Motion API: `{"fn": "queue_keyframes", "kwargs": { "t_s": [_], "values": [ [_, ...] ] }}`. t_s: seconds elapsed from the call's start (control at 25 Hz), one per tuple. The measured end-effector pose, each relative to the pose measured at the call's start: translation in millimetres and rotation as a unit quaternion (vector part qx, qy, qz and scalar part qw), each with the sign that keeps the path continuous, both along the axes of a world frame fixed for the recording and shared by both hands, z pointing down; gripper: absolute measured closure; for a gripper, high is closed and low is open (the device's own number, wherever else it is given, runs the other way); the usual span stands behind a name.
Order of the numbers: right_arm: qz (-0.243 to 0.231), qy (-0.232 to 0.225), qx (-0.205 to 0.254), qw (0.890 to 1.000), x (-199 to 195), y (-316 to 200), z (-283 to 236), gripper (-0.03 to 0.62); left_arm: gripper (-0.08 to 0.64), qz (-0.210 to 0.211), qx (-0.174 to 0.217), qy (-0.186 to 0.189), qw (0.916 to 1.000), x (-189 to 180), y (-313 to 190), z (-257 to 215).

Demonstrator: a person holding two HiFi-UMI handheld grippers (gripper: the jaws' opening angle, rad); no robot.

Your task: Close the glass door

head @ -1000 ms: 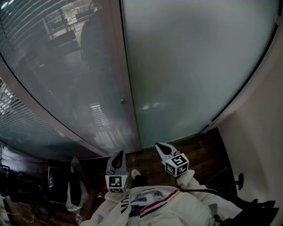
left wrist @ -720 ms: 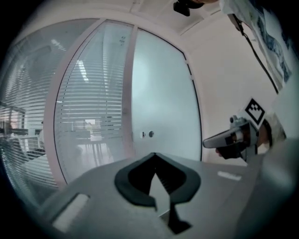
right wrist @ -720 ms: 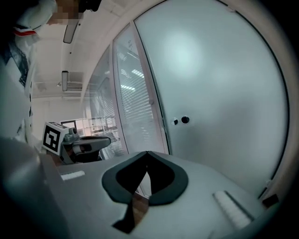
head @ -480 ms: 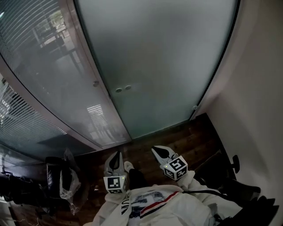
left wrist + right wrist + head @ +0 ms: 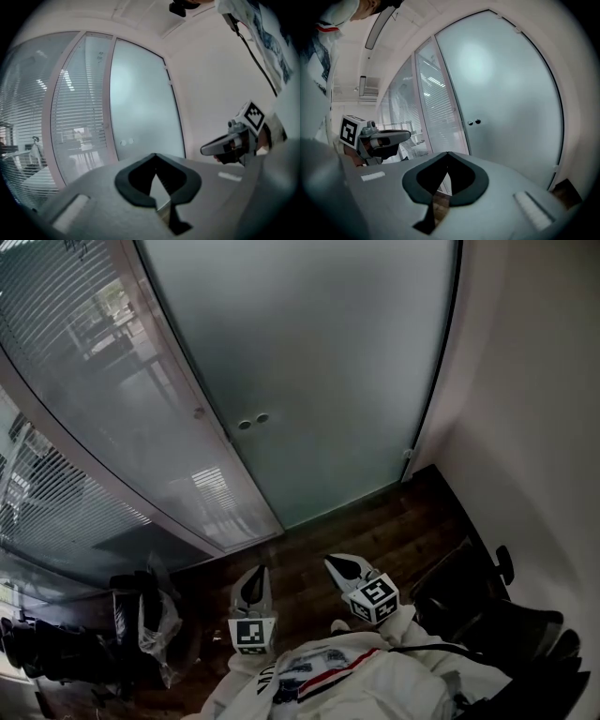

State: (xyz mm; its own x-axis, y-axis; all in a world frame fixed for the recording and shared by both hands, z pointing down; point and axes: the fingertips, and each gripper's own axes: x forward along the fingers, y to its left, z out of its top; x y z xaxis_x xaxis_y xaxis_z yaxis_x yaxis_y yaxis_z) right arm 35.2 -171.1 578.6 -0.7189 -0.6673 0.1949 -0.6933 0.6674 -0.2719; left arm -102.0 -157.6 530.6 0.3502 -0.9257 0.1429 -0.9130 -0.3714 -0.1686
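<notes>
**Both pairs of fingers closed and empty, well short of the frosted door**

In the head view, the glass door fills the upper middle of the frame: a tall frosted pane with two small round knobs near its left edge. That edge runs along the pale frame post of a glazed wall with blinds, which takes up the upper left. The door's right edge meets a white wall in the upper right.

The left gripper sits low in the frame, just left of centre, over the dark wooden floor. In its own view its black fingers meet at the tips and hold nothing; only floor shows through the gap behind them. It touches nothing, and the door stands well apart from it.

The right gripper is just beside it, towards lower centre. Its fingers are likewise pressed together at the tips (its own view shows this plainly), gripping nothing and touching nothing. Its tip points up-frame towards the door.

Each gripper shows at the edge of the other's view, level with it and apart from it.

At the bottom edge lies the person's white sweatshirt. A black chair stands in the lower right, and dark bags in the lower left.
</notes>
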Motion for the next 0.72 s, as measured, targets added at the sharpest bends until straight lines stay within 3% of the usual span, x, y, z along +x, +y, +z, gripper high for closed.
{"fn": "queue_keyframes", "kwargs": {
  "t_s": [0.16,0.32,0.52,0.72],
  "values": [
    [-0.014,0.011,-0.006,1.0,-17,30,5,0.588,0.565,0.011,-0.001,-0.003,0.9999,-4,36,-4],
    [-0.019,0.0,-0.006,1.0,-54,60,2,0.588,0.565,-0.009,-0.006,-0.004,0.9999,-41,85,2],
    [0.017,-0.001,0.005,1.0,-92,119,-9,0.588,0.565,-0.047,-0.019,0.009,0.9987,-94,168,17],
    [0.06,0.012,-0.007,0.998,-105,180,0,0.588,0.565,-0.044,-0.027,0.019,0.9985,-118,232,28]
  ]
}}
